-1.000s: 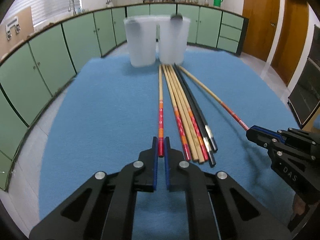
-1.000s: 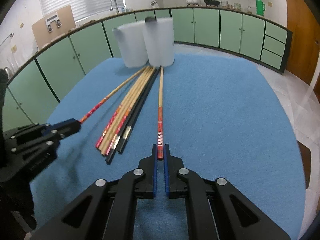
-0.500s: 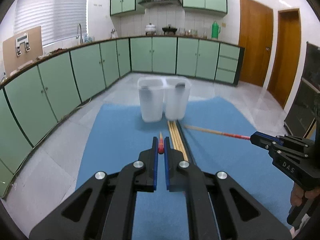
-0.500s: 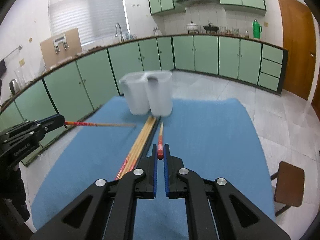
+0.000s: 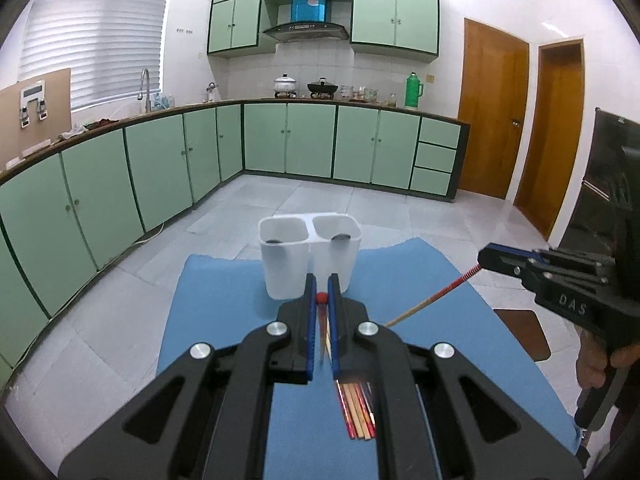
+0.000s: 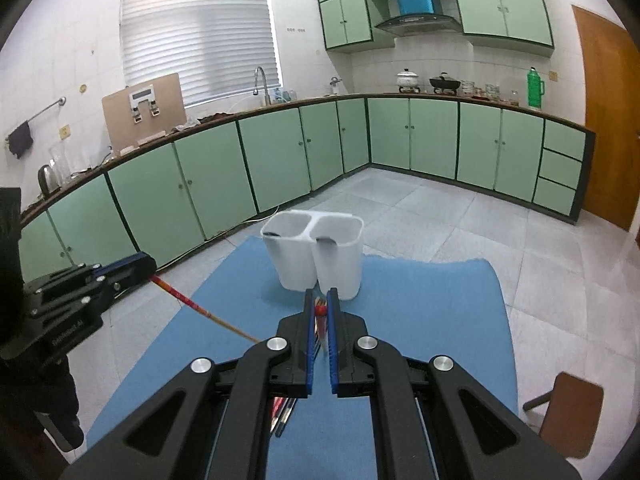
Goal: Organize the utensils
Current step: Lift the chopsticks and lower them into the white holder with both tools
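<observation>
Left gripper pinches one red-ended chopstick; right gripper pinches another. White holder stands at twelve o'clock (both views). Only the left view shows the person's hand.

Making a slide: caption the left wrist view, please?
Left tool shut on a chopstick, white two-cup holder ahead on blue mat.

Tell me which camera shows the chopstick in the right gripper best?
The left wrist view. There the right gripper is seen from the side, and its chopstick slants down with most of its length showing. The right wrist view shows only that chopstick's red end between its own fingers.
</observation>
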`<state>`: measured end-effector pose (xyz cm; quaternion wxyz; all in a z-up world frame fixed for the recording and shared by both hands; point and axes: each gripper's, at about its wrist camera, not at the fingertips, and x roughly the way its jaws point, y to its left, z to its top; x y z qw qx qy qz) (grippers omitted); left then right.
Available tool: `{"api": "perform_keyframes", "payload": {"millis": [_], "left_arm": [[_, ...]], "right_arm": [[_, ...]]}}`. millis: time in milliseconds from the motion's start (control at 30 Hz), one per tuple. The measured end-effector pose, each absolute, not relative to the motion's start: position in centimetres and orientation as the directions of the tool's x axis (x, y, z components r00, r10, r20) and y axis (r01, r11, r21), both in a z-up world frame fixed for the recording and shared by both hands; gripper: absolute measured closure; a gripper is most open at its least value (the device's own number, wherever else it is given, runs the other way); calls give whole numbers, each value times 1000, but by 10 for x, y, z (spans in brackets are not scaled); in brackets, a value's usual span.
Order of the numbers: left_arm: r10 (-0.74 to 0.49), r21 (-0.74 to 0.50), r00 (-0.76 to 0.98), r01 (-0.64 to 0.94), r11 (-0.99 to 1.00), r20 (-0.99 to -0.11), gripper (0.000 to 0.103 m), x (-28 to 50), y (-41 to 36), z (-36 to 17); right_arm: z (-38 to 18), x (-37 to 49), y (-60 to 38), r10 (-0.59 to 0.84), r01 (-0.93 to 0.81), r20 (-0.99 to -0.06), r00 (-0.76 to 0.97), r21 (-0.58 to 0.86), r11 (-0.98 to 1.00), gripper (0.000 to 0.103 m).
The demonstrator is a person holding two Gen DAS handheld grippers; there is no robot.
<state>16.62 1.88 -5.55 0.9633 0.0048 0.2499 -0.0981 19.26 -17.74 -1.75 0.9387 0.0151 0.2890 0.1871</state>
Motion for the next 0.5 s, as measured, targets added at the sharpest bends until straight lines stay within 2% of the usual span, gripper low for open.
{"api": "perform_keyframes", "payload": {"millis": [233, 500], "left_arm": [[-204, -25, 878, 215, 976, -432, 98, 172, 17, -32], [-203, -2, 921, 215, 977, -333, 98, 186, 15, 9]], "right_arm": [[9, 204, -177, 400, -391, -512, 760, 132, 911, 97], [62, 221, -178, 411, -411, -420, 809, 96, 907, 97]]}}
